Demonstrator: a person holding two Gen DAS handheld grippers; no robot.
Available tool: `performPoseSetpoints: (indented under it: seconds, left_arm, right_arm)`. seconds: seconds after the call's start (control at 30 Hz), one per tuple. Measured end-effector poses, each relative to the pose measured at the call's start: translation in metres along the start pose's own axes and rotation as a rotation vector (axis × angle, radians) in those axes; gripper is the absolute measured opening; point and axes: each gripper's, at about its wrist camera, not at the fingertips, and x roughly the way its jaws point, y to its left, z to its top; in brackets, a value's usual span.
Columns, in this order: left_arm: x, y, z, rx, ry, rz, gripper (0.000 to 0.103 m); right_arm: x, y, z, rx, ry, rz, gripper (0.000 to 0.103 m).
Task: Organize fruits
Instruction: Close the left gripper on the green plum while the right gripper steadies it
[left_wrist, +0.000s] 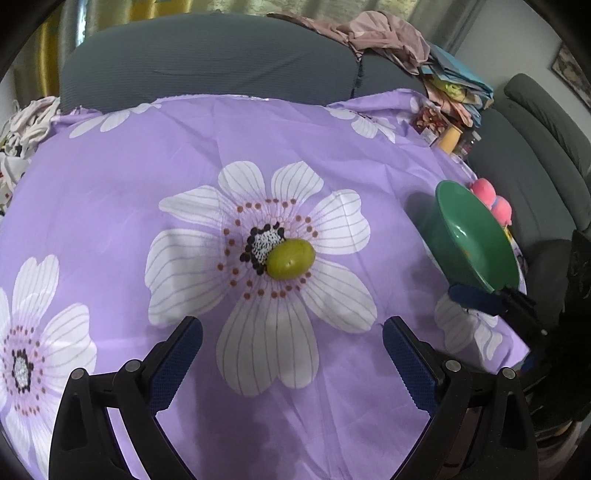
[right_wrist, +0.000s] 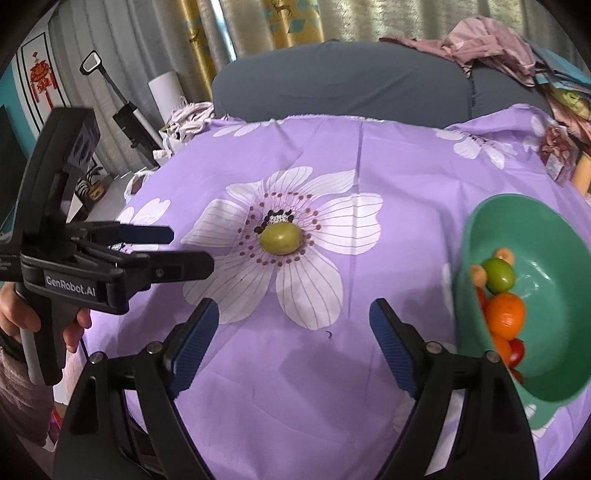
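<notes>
Green bowl (right_wrist: 546, 295) is cut off at the bench's right edge, its fruits partly hidden; both claws, left (left_wrist: 291, 354) and right (right_wrist: 293, 338), are spread wide over purple floral cloth (right_wrist: 332, 387).

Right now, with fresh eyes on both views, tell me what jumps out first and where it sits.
A lone green fruit lies on the dark centre of a big white flower printed on the purple cloth, ahead of both open claws. At the right edge of the cloth, a green bowl holds oranges, a green fruit and small red ones. The left claw reaches in from the left in the right wrist view, short of the fruit.
</notes>
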Motion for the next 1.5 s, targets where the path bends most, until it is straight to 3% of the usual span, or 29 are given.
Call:
performPoseSetpoints:
  seconds: [0.67, 0.87, 0.93, 1.0, 1.13, 1.2, 1.33, 1.5]
  left_arm:
    - [0.055, 0.003, 0.038, 0.066, 0.077, -0.062, 0.098]
    - [0.064, 0.007, 0.044, 0.076, 0.081, -0.064, 0.098]
    - [0.067, 0.008, 0.045, 0.079, 0.083, -0.065, 0.093]
    - [0.070, 0.008, 0.046, 0.086, 0.088, -0.070, 0.080]
    - [0.078, 0.013, 0.047, 0.080, 0.099, -0.069, 0.075]
    - [0.081, 0.015, 0.047, 0.077, 0.106, -0.073, 0.064]
    - [0.084, 0.017, 0.045, 0.076, 0.112, -0.085, 0.058]
    - [0.080, 0.018, 0.044, 0.073, 0.108, -0.098, 0.044]
  right_arm:
    - [0.083, 0.001, 0.035, -0.017, 0.106, 0.060, 0.084]
    - [0.100, 0.007, 0.044, -0.054, 0.123, 0.074, 0.075]
    - [0.106, 0.008, 0.047, -0.060, 0.129, 0.079, 0.070]
    - [0.111, 0.008, 0.048, -0.065, 0.136, 0.083, 0.065]
    - [0.120, 0.009, 0.049, -0.071, 0.144, 0.088, 0.052]
    - [0.124, 0.009, 0.048, -0.073, 0.150, 0.087, 0.044]
    - [0.128, 0.009, 0.047, -0.081, 0.147, 0.098, 0.042]
    - [0.128, 0.005, 0.047, -0.075, 0.139, 0.084, 0.024]
